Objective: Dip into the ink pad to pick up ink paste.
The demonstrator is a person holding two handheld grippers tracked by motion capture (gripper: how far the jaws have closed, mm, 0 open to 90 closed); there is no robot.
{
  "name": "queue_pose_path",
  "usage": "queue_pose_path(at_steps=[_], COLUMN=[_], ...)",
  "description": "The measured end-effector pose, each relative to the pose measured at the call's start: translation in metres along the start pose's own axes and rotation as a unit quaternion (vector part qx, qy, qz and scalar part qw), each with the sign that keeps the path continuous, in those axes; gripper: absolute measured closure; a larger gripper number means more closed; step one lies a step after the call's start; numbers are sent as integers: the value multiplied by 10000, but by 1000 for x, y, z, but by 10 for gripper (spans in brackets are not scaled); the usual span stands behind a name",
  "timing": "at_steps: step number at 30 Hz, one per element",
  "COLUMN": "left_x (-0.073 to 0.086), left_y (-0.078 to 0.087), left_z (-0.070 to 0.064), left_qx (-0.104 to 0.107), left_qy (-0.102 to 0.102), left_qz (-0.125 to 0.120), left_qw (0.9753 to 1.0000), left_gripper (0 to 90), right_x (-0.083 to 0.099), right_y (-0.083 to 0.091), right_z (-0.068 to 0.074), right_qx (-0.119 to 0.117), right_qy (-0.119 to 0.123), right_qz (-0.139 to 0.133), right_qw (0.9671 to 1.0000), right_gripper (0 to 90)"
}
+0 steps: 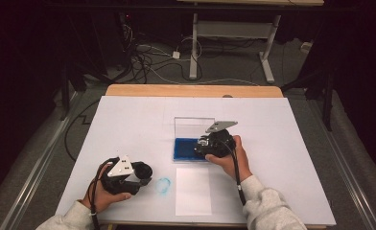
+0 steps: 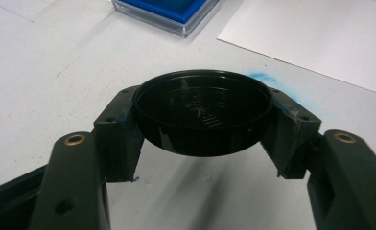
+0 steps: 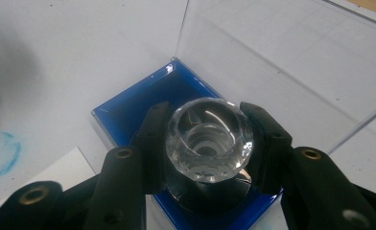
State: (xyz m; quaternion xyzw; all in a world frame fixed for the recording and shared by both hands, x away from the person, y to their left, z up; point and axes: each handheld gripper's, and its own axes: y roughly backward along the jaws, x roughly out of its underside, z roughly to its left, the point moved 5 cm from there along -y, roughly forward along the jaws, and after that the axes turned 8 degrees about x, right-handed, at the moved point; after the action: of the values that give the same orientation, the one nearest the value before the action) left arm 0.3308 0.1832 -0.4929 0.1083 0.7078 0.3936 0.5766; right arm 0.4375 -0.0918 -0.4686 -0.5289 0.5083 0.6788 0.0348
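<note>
Left gripper (image 1: 145,173): lower left of the high view, jaws clamped on a round black lid (image 2: 203,111), held just above the table.
Right gripper (image 1: 201,146): centre of the high view, jaws closed on a faceted clear stamp knob (image 3: 209,139).
Stamp base: black, pressed down into the blue ink pad (image 3: 143,103).
Pad case: clear hinged cover (image 1: 191,125) stands upright behind it.
White paper sheet (image 1: 193,190): lower centre.
Blue ring smudge (image 1: 163,185): just left of the sheet.

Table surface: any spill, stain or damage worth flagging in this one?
One thing: a blue ring-shaped smear stains the white table beside the paper sheet, near the left tongs holding the black lid. Nothing looks broken or toppled.
</note>
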Motion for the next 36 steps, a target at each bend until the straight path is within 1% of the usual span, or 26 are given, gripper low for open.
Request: queue_pose_path(at_steps=[3,6,10,13,16,19,21,23,27,29,33,35,36], left_x=[0,0,0,0,0,-1,-2,-2,-3,-2,-4,-5,-6], left_y=[0,-1,-2,-2,-1,-1,-1,-1,-2,-3,-3,-2,-4], left_z=[0,0,-1,-1,-1,-1,-1,-1,0,1,1,1,0], left_qx=[-1,6,25,21,9,-61,-37,-99,-57,-39,-65,-38,-68], left_qy=[5,16,6,10,12,-4,-1,-84,-74,-63,-119,-87,-8], left_qz=[2,22,31,32,18,-8,-18,20,14,40,-30,-18,-180], left_qw=[10000,10000,10000,10000,10000,10000,10000,9999,10000,10000,9999,10000,9998], left_gripper=[368,368,367,368,368,368,368,368,368,368,368,368,368], right_x=[0,0,2,2,2,2,3,3,0,-3,-12,-16,-17], right_y=[0,1,2,2,2,3,4,7,16,24,42,51,55], right_z=[0,1,-1,1,-1,1,-1,-4,-10,-11,-12,-11,-11], right_qx=[-4,41,-25,47,8,78,27,-48,-16,5,-89,-98,-139], right_qy=[-33,59,-54,-9,-110,-31,-87,-208,-194,-207,-208,-182,-207], right_qz=[-1,-4,-42,-58,-84,-76,-110,-138,-305,-451,-715,-806,-849], right_qw=[10000,10000,10000,10000,9999,9999,9999,9997,9993,9988,9972,9965,9961], right_gripper=[570,570,570,570,570,570,570,570,570,570,570,570,570])
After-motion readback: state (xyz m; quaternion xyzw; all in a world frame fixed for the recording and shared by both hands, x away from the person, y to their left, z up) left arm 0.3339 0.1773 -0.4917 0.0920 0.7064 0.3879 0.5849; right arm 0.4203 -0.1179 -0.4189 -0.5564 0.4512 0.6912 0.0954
